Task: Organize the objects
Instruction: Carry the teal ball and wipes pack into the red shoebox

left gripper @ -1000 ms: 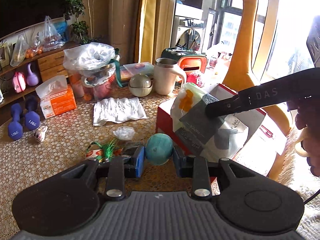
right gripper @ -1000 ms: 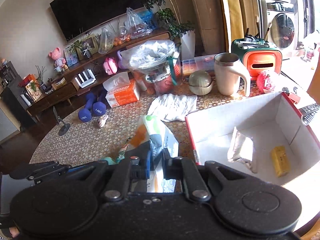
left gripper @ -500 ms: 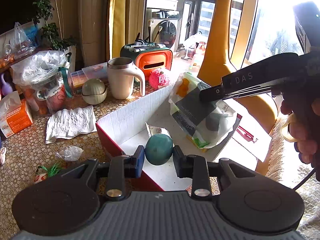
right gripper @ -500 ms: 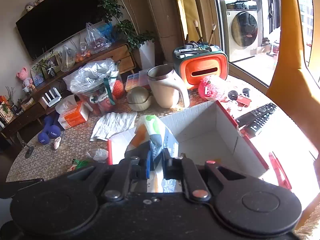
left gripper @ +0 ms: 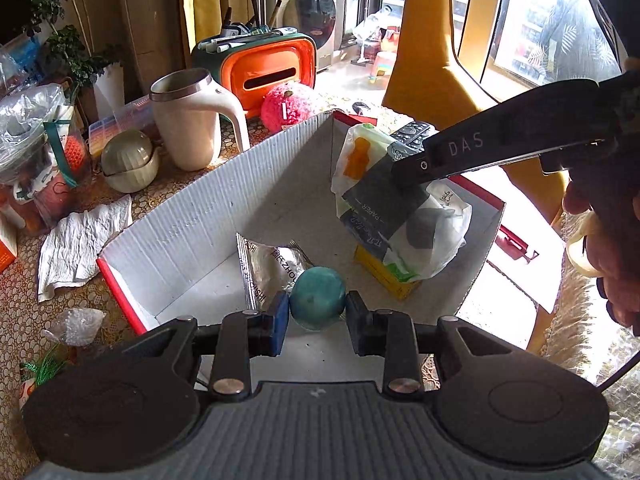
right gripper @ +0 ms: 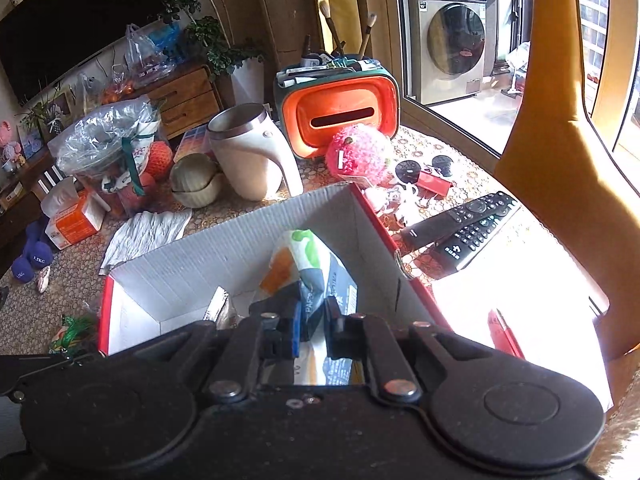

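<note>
Teal ball, white box edged red, orange case.

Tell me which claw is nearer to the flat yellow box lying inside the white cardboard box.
Right. The right claw holds the tissue pack directly above the flat yellow box. The left claw, gripping the teal ball, hangs off to its side.

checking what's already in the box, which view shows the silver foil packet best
The left wrist view: the silver foil packet lies open to sight on the box floor. The right wrist view shows only its edge beside the right tongs.
</note>
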The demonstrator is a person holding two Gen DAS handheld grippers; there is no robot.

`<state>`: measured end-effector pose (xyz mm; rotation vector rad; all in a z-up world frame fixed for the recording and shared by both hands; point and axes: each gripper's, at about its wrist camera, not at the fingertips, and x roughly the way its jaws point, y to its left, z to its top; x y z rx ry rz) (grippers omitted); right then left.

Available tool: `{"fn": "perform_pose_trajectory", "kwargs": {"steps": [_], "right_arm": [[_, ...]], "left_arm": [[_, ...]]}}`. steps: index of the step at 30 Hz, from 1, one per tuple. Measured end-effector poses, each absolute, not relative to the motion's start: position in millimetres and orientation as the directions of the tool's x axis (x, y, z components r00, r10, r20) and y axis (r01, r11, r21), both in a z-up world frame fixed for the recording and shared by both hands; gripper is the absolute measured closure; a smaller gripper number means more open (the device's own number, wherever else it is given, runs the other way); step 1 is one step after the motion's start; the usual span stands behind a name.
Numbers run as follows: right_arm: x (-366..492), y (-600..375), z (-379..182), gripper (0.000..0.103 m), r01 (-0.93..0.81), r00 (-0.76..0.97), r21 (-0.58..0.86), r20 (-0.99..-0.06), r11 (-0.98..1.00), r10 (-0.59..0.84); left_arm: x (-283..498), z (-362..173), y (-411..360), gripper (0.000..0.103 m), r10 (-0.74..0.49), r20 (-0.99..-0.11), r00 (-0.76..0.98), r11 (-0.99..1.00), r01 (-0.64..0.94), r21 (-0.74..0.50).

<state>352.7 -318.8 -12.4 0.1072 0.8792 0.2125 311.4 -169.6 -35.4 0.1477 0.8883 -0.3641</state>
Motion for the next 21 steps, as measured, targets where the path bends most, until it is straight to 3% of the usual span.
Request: {"fn": "perform_pose_trajectory", "kwargs": {"steps": [21], "right_arm": [[377.3, -319.0, -57.1, 0.092, -0.154, 0.543, 0.234, -0.791, 0.96, 0.28]], "left_arm": [[367.2, -97.9, -191.7, 0.073, -0.221, -0.905, 0.363, 0.941, 0.323, -0.1]]}}
